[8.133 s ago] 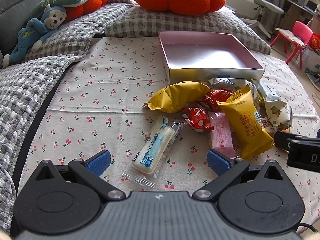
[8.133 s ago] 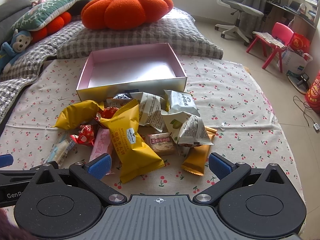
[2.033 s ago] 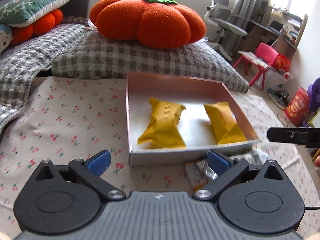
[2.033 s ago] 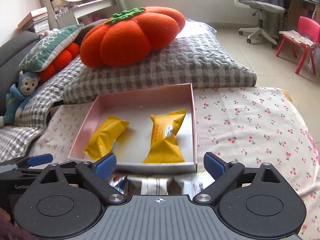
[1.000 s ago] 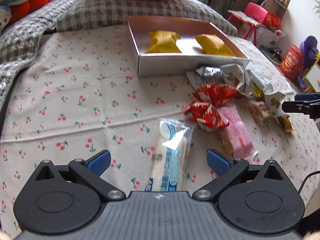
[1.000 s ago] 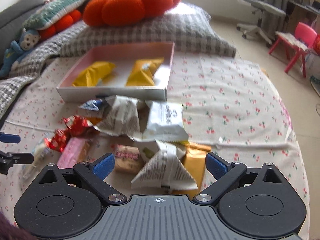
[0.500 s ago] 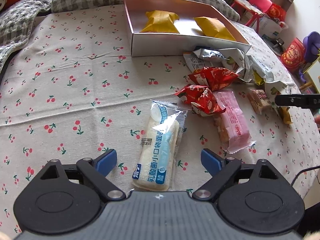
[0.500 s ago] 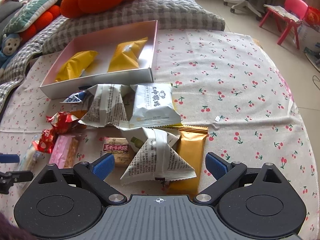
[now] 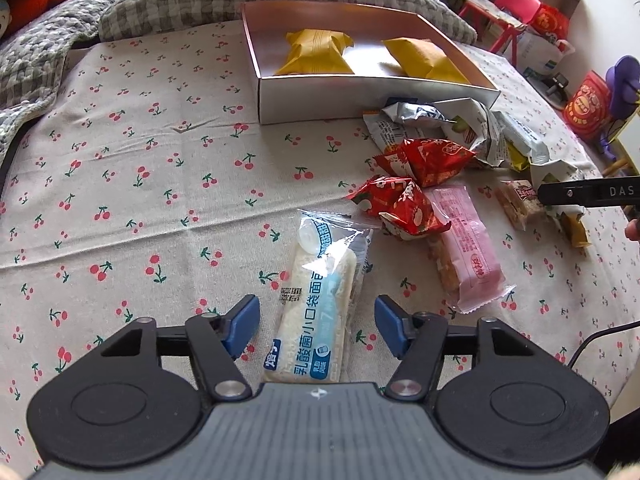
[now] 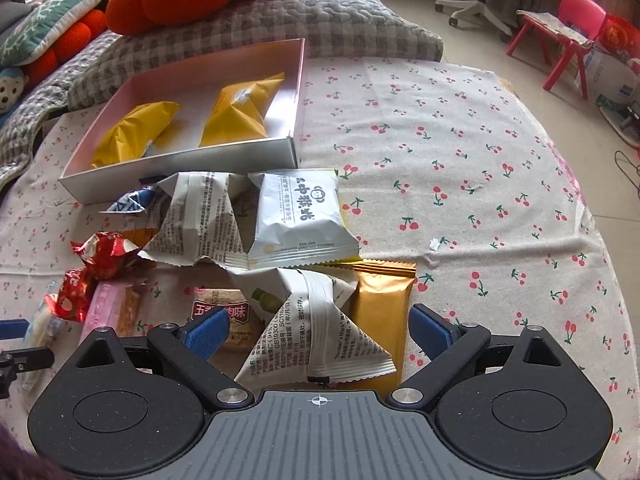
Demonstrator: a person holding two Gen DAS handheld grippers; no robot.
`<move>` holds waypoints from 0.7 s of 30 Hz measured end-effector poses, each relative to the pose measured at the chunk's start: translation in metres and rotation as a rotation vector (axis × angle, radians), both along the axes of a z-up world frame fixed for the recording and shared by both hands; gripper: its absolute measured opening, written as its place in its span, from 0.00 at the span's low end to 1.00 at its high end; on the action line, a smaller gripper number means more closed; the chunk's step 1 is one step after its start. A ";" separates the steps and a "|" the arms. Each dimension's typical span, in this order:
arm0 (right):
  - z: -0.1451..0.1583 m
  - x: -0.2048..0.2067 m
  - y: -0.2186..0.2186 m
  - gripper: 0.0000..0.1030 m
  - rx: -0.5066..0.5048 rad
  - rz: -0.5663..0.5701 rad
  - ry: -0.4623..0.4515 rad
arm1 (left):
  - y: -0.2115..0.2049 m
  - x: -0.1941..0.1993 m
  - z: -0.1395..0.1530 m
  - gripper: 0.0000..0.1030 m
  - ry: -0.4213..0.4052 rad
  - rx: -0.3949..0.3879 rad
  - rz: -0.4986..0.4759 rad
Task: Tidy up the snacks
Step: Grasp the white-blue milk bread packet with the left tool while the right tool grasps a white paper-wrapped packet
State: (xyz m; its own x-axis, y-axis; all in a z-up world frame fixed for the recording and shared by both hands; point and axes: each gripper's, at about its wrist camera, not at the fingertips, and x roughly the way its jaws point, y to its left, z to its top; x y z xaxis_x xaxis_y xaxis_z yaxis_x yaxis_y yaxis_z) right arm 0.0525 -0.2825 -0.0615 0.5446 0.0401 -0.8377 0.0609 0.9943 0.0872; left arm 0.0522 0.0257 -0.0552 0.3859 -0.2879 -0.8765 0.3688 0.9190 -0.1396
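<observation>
While my left gripper (image 9: 316, 326) straddles the blue-and-white bread packet (image 9: 320, 304), its jaws have just been closing, pads short of the wrapper. I judge this the pick-up step. My right gripper (image 10: 318, 330) hangs with jaws apart over a white triangular packet (image 10: 316, 328) lying on a gold bar wrapper (image 10: 384, 308). Beyond the packet sits the pink box (image 9: 360, 98), two yellow pouches (image 9: 316, 50) inside. Next: finish the squeeze, lift, carry boxward.

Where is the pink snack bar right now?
In the left wrist view the pink bar lies on the cherry cloth right of centre, touching the nearer red packet, right of the white-and-blue bread pack.
</observation>
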 end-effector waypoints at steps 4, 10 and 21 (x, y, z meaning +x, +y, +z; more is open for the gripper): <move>-0.001 0.001 0.000 0.86 -0.011 -0.006 -0.003 | -0.003 -0.001 0.000 0.47 -0.014 0.016 -0.015; 0.003 0.002 0.000 0.64 0.008 -0.011 -0.006 | -0.004 -0.001 0.001 0.37 -0.024 0.028 -0.015; 0.009 -0.001 0.004 0.37 0.012 -0.013 -0.010 | -0.006 -0.003 0.007 0.27 -0.050 0.035 -0.017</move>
